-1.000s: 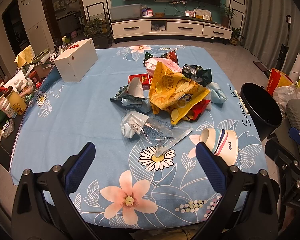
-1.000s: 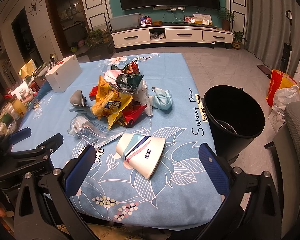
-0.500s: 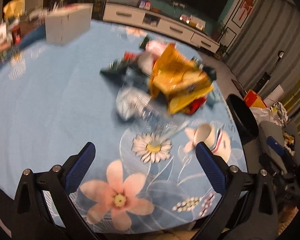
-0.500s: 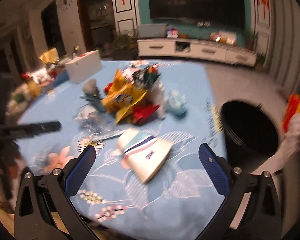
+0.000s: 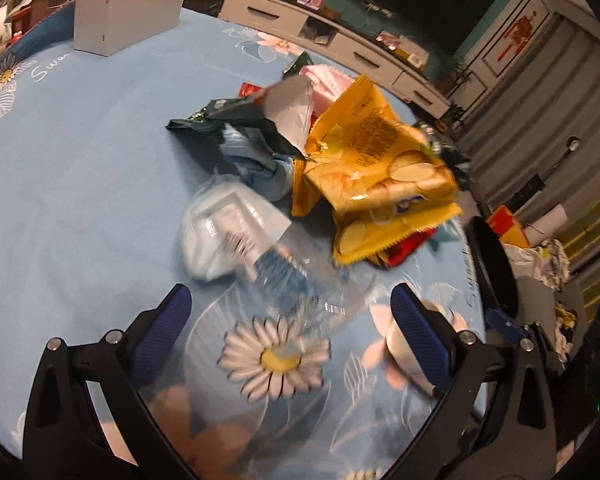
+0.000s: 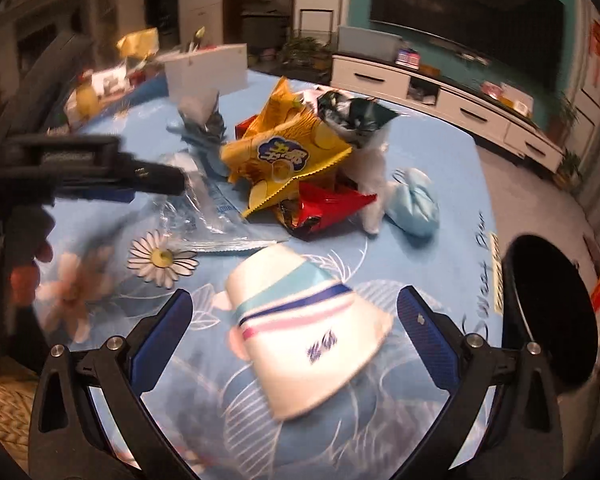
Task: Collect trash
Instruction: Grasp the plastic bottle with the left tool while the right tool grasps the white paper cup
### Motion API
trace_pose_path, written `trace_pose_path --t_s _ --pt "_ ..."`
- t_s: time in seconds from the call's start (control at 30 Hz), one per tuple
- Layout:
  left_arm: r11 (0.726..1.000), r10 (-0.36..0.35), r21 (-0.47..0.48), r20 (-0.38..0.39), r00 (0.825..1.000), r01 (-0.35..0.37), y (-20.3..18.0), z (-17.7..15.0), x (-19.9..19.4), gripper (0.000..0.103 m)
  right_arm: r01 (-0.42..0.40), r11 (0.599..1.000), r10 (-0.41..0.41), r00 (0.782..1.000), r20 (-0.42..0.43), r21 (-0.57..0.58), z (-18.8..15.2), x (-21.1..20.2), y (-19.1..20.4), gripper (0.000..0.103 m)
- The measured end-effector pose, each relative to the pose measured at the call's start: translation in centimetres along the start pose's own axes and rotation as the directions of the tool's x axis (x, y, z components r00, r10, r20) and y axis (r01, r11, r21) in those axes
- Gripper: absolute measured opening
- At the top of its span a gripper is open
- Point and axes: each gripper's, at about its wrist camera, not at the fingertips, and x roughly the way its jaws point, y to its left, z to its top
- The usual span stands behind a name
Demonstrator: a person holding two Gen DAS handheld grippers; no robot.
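Blue flowery cloth (image 5: 80, 184) covers the big table, with a long white cabinet (image 6: 452, 96) behind it. Trash sits piled near the table's middle: a shiny yellow chip bag (image 5: 380, 176), a red crinkly wrapper (image 6: 324, 208), a dark green wrapper (image 5: 228, 120) and a see-through plastic bag (image 5: 260, 248). A white paper cup with blue and pink stripes (image 6: 308, 332) lies on its side near the front edge, between the right gripper's (image 6: 296, 320) wide-spread fingers. The left gripper (image 5: 288, 320) is also spread wide, holding nothing, over the plastic bag. A round black bin (image 6: 548, 312) stands beside the table's right edge.
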Motion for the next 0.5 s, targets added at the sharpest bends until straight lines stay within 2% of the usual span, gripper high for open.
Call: trace_pose_path --t_s 0.07,0.13,0.17,0.2,0.23,0.33,0.37,0.43,0.47,0.5 --pt "1.0 0.017 -0.018 -0.018 1.0 -0.017 -0.2 0.4 1.3 0.088 -0.014 0.999 0.013 0.999 -0.04 -0.037 0.3 1.4 -0.1 0.098" --pt "0.999 0.038 -0.023 -0.034 0.999 -0.039 -0.2 0.5 2.4 0.072 -0.024 0.998 0.021 0.997 -0.069 -0.054 0.3 2.3 -0.4 0.09" --pt "0.998 0.052 -0.023 -0.038 0.998 -0.053 -0.2 0.6 2.7 0.069 -0.044 0.998 0.04 0.996 -0.086 -0.055 0.2 2.6 -0.6 0.081" --pt "0.998 0.055 -0.02 -0.025 0.998 -0.056 0.0 0.6 2.8 0.068 -0.054 0.997 0.049 0.995 -0.09 -0.049 0.2 2.8 -0.8 0.081" --pt "0.998 0.056 -0.017 -0.021 0.998 -0.056 0.0 0.7 2.8 0.058 -0.061 0.997 0.057 0.994 -0.089 -0.046 0.2 2.8 -0.9 0.08" --pt "0.999 0.045 -0.013 -0.016 0.999 -0.046 0.1 0.9 2.6 0.039 -0.067 0.996 0.063 0.995 -0.079 -0.059 0.2 2.1 -0.8 0.069" --pt "0.999 0.037 -0.007 -0.017 0.999 -0.037 0.1 0.9 2.5 0.037 -0.071 0.996 0.067 0.995 -0.073 -0.06 0.2 1.9 -0.8 0.064" --pt "0.999 0.033 0.001 -0.013 0.999 -0.033 0.2 0.6 2.1 0.034 -0.077 0.996 0.073 0.995 -0.073 -0.052 0.2 1.6 -0.9 0.062" --pt "1.0 0.03 0.009 -0.009 1.0 -0.03 0.2 0.5 1.8 0.032 -0.079 0.996 0.076 0.995 -0.065 -0.045 0.1 1.4 -0.9 0.054" --pt "1.0 0.027 0.014 -0.006 1.0 -0.027 0.3 0.2 1.6 0.029 -0.096 0.995 0.094 0.995 -0.043 -0.037 0.0 1.0 -0.9 0.036"
